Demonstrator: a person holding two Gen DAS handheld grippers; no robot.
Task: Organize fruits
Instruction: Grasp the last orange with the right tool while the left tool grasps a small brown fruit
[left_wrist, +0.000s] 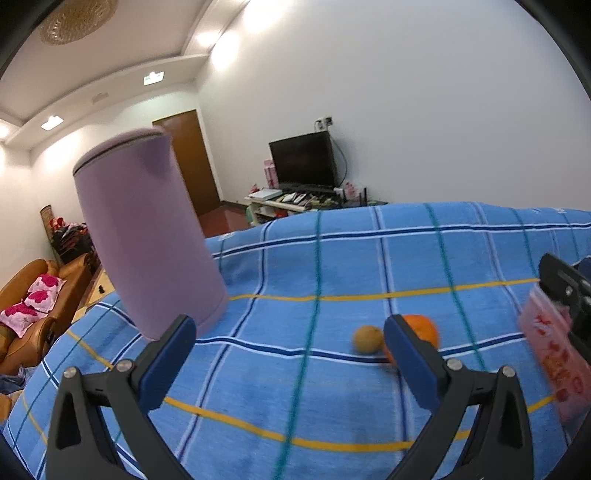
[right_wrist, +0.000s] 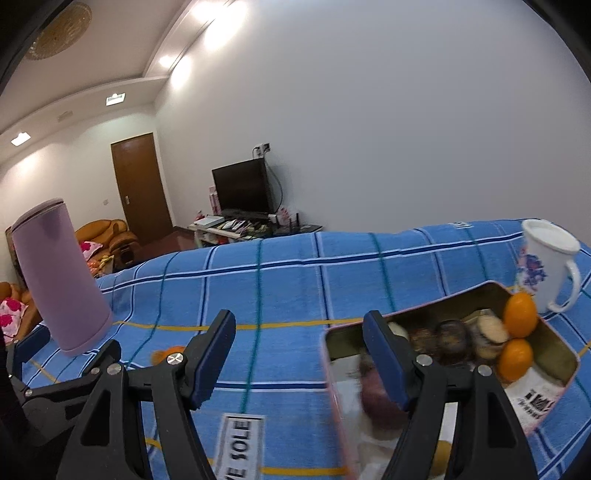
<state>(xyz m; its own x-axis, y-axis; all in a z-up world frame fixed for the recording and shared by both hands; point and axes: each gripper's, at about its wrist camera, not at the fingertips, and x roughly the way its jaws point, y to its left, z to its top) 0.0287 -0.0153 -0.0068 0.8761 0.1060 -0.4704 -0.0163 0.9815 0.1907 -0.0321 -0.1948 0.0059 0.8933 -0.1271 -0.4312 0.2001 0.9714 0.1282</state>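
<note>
both grippers are hovering with jaws apart and empty: left gripper (left_wrist: 290, 354) near two loose oranges (left_wrist: 421, 334) on the blue checked counter (left_wrist: 332, 266), right gripper (right_wrist: 299, 354) beside the fruit tin (right_wrist: 554, 354). a hasty, off-centre grab could be rolling an orange away toward the edge.

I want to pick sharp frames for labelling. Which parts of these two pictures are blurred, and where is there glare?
Left wrist view: the pink tin at the right edge and the purple bottle are smeared; the ceiling lights flare white. Right wrist view: the open tin's near corner is blurred, the mug is sharper; the lights glare on the wall. Both views bend straight lines.
</note>
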